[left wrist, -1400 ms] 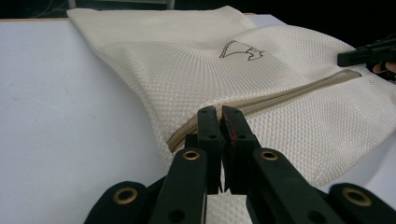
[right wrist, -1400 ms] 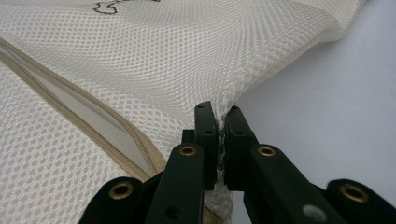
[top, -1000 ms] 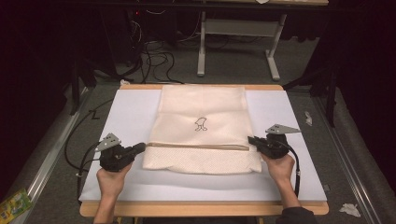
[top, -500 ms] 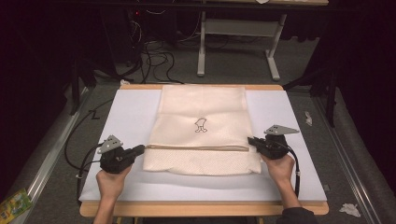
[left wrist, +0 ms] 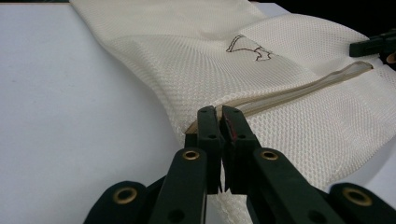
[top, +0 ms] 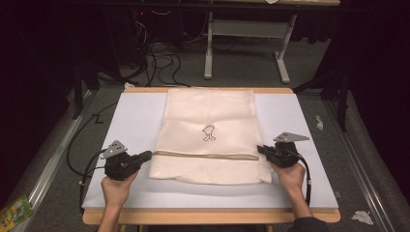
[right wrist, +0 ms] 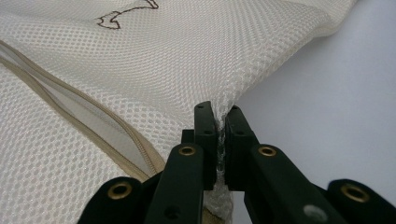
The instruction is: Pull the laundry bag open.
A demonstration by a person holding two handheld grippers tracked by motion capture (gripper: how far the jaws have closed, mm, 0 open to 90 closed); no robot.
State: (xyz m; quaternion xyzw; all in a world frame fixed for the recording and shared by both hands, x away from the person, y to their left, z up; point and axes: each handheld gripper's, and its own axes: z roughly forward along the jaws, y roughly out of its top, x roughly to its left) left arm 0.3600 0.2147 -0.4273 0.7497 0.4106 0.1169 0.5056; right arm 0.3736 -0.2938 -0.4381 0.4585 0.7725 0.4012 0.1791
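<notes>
A cream mesh bag [top: 210,113] lies flat on the white board [top: 130,125], with a small dark logo [top: 209,133] at its middle and a zipper [top: 205,154] running across its near part. My left gripper [top: 149,154] is shut on the bag's left edge at the zipper end. In the left gripper view the left gripper [left wrist: 219,112] pinches mesh beside the zipper [left wrist: 289,91]. My right gripper [top: 260,149] is shut on the bag's right edge. In the right gripper view the right gripper [right wrist: 218,112] clamps a ridge of mesh, with the zipper [right wrist: 93,112] to its left.
The board rests on a wooden table [top: 208,216] whose front edge is near the person's wrists. Cables [top: 82,140] trail off the left side onto the floor. A desk frame [top: 246,38] stands behind the table. A green packet [top: 14,211] and paper scraps [top: 361,216] lie on the floor.
</notes>
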